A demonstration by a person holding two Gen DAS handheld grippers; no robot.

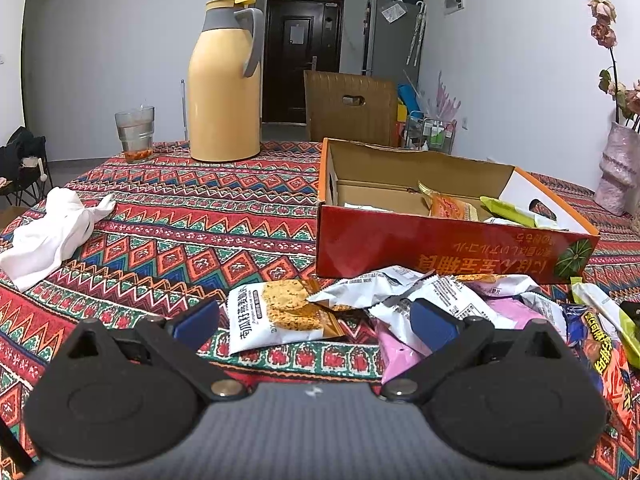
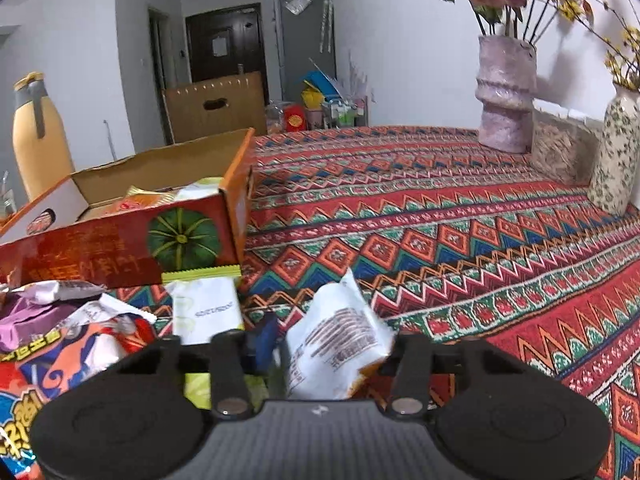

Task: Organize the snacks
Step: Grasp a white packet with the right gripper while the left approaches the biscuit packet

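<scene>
A red cardboard box (image 1: 440,246) with its lid open stands on the patterned table and holds a few snack packets (image 1: 452,206). It also shows in the right wrist view (image 2: 120,240). A heap of loose snack packets (image 1: 440,300) lies in front of it. My left gripper (image 1: 316,320) is open, low over the table, with a white cracker packet (image 1: 276,316) between its fingers, untouched. My right gripper (image 2: 320,340) is shut on a white snack packet (image 2: 340,340), held just above the table right of the box. A green-edged white packet (image 2: 206,308) lies beside it.
A yellow thermos (image 1: 224,88) and a glass (image 1: 135,132) stand at the far side. A crumpled white cloth (image 1: 52,232) lies at left. Two flower vases (image 2: 506,96) (image 2: 616,152) stand at the right edge. A big colourful bag (image 2: 60,356) lies by the heap.
</scene>
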